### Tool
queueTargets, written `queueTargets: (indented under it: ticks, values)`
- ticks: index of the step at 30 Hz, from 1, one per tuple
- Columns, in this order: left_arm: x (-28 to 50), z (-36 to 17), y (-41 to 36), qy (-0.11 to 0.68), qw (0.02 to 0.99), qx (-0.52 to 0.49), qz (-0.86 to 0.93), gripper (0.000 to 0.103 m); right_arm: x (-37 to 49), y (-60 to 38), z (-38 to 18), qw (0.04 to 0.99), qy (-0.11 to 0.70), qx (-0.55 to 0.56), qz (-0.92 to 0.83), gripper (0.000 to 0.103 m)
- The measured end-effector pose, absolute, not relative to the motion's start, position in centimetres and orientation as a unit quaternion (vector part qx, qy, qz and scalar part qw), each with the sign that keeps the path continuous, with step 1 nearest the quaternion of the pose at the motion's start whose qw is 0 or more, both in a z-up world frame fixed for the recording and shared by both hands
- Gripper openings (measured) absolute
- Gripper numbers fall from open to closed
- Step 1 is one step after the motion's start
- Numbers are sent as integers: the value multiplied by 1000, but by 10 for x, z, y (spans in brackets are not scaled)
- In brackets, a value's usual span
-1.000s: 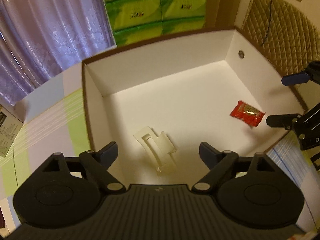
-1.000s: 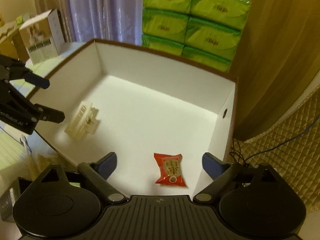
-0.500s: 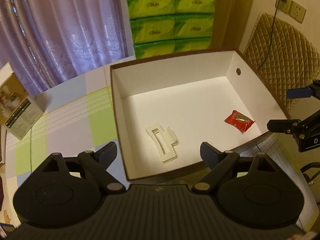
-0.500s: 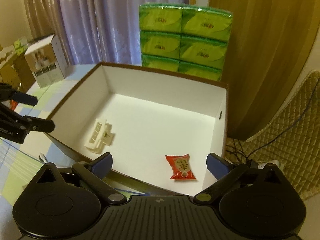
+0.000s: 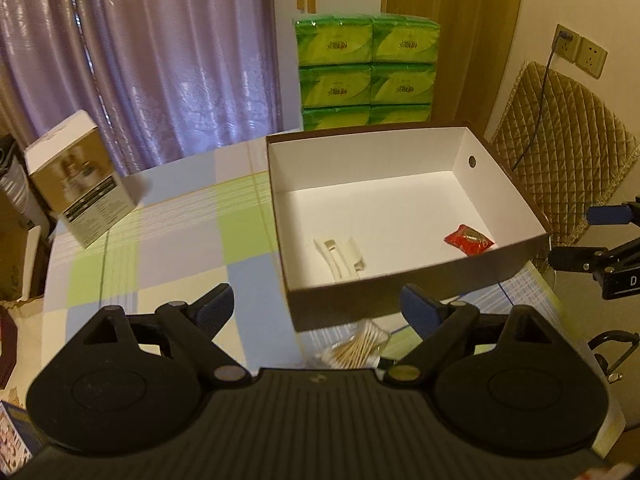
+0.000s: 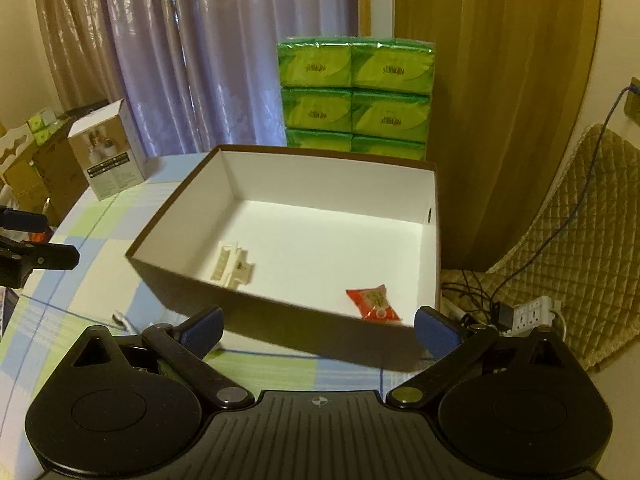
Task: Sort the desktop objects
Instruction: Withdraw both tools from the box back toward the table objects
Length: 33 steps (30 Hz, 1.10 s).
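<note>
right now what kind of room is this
Most likely a room in a home: purple curtains, a checked tablecloth on the table, stacked green tissue packs, and a quilted chair cover by wall sockets.

We see only part of the cotton swabs (image 5: 357,350), the rest hidden behind the left gripper's body. The box's (image 6: 280,322) near wall hides the lower edge of the red packet (image 6: 373,303). The right gripper (image 5: 596,236) is cut off at the frame's edge. Print on the carton (image 5: 80,188) is too small to read.
</note>
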<state>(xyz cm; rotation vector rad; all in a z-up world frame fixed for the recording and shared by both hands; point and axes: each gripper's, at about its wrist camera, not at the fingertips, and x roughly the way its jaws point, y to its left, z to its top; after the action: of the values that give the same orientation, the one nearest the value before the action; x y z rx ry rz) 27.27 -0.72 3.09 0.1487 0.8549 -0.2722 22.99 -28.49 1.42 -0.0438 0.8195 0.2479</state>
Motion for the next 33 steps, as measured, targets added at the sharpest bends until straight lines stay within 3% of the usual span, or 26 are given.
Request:
queueTargets:
  ticks: [21, 33]
  values:
    - [176, 27, 6, 408, 907, 61, -87, 89, 150, -253, 15, 903, 404, -5, 147, 101]
    - [147, 4, 24, 446, 891, 38, -68, 89, 124, -243, -4, 885, 439, 13, 156, 101]
